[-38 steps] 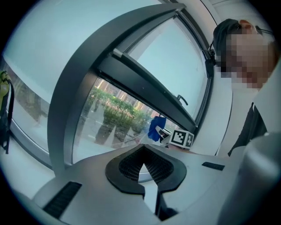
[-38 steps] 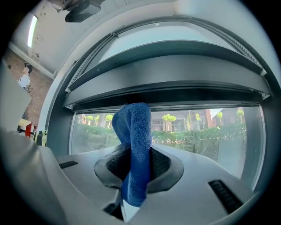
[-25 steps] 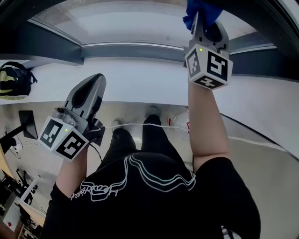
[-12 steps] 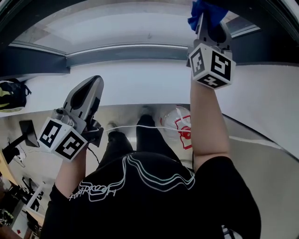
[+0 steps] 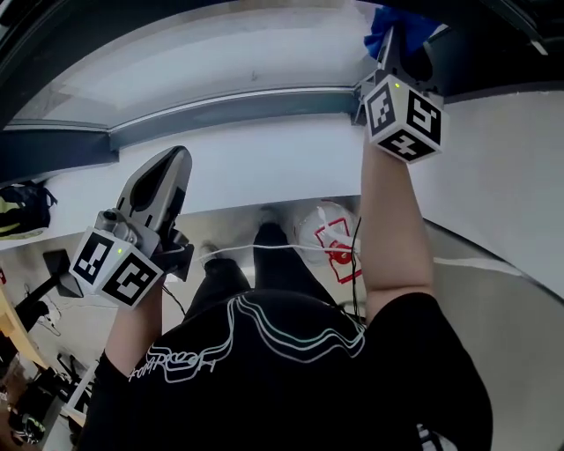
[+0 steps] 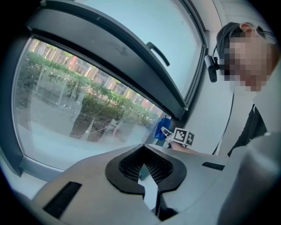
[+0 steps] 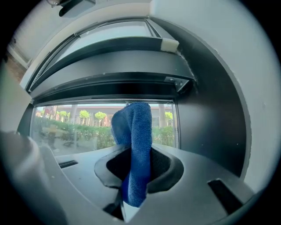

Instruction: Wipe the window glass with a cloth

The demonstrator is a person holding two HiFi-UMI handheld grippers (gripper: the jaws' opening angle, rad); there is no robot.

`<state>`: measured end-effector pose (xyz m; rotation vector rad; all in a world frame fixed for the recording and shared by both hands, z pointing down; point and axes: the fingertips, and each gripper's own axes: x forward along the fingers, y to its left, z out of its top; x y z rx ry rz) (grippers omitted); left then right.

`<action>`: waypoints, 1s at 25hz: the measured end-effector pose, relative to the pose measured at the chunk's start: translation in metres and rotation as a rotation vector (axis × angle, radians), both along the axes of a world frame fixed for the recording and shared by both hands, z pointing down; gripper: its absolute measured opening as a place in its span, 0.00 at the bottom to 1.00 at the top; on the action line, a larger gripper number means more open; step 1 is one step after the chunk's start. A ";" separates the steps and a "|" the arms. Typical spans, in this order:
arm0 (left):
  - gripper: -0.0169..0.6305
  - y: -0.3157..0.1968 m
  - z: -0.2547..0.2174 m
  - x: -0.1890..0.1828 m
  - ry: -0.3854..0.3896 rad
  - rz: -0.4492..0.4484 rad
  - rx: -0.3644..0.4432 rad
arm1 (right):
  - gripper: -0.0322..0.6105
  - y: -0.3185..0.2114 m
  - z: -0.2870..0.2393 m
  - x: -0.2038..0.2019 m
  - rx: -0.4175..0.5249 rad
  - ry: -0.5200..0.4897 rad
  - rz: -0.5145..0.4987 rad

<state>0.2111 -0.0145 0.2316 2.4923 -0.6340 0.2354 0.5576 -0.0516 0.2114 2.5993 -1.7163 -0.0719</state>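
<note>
The blue cloth (image 5: 398, 21) is pinched in my right gripper (image 5: 397, 40), which is raised to the top right against the window glass (image 5: 220, 62). In the right gripper view the cloth (image 7: 136, 132) stands up between the jaws of that gripper (image 7: 134, 169), its tip in front of the glass (image 7: 74, 125) near the pane's right end. My left gripper (image 5: 171, 160) hangs lower at the left, shut and empty, apart from the glass. From the left gripper (image 6: 147, 178) the pane (image 6: 88, 101) shows with trees outside, and the cloth (image 6: 160, 129) lies far off.
A dark window frame (image 5: 229, 106) runs under the glass, above a white ledge (image 5: 264, 163). A window handle (image 6: 157, 53) sits on the upper sash. A dark bag (image 5: 18, 207) lies at the left, and a white bag with red print (image 5: 328, 240) lies on the floor with a cable.
My right gripper has carried the cloth a little to the right along the glass near its right edge. The left gripper has stayed almost where it was.
</note>
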 end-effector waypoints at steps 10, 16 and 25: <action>0.04 -0.003 -0.001 0.028 -0.022 0.039 -0.005 | 0.16 0.003 0.001 0.033 -0.007 -0.010 0.042; 0.04 -0.013 0.019 0.020 -0.022 0.008 -0.007 | 0.16 0.017 -0.005 0.010 0.032 0.006 0.019; 0.04 -0.032 0.039 -0.046 -0.012 -0.033 -0.006 | 0.16 0.010 0.005 -0.107 0.037 -0.039 -0.126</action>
